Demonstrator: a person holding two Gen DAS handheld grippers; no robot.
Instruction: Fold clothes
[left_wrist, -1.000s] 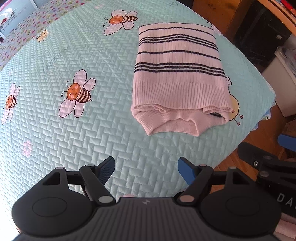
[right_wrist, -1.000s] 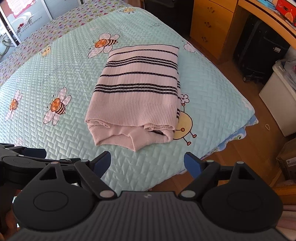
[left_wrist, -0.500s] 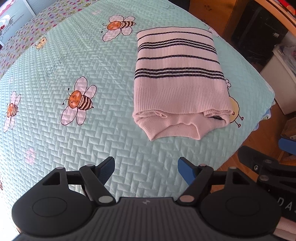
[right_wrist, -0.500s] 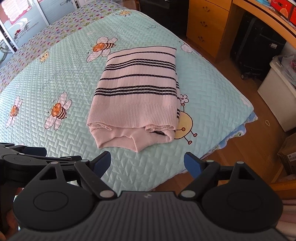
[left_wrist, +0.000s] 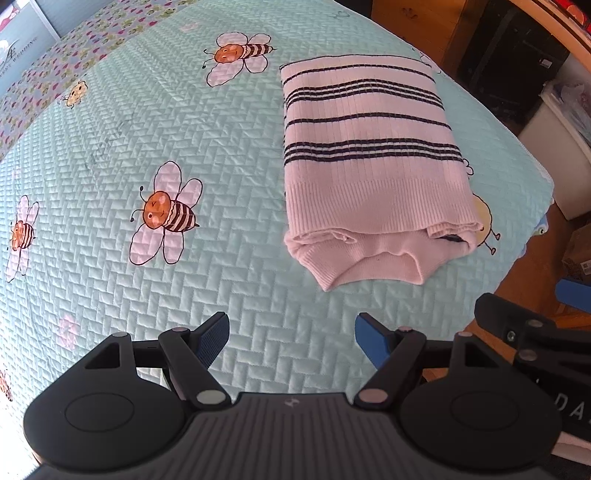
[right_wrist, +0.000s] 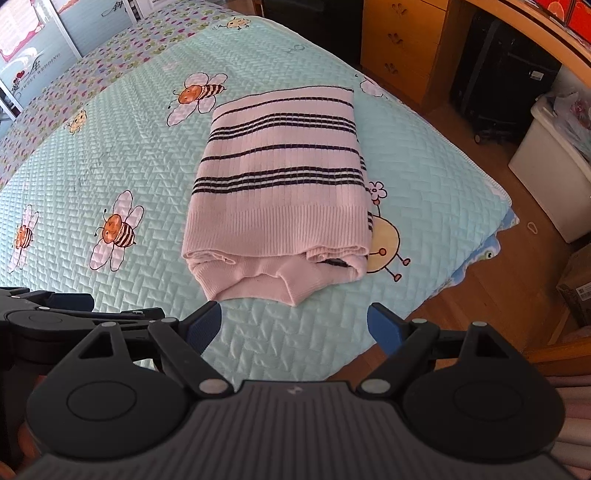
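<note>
Open quilt left of sweater, bed edge near right.

The folded sweater lies on the bed near its right edge and near corner; the dresser stands beyond that edge.

Both wrist views above shared sweater

Black tongs with blue ribbed fingertips.
</note>
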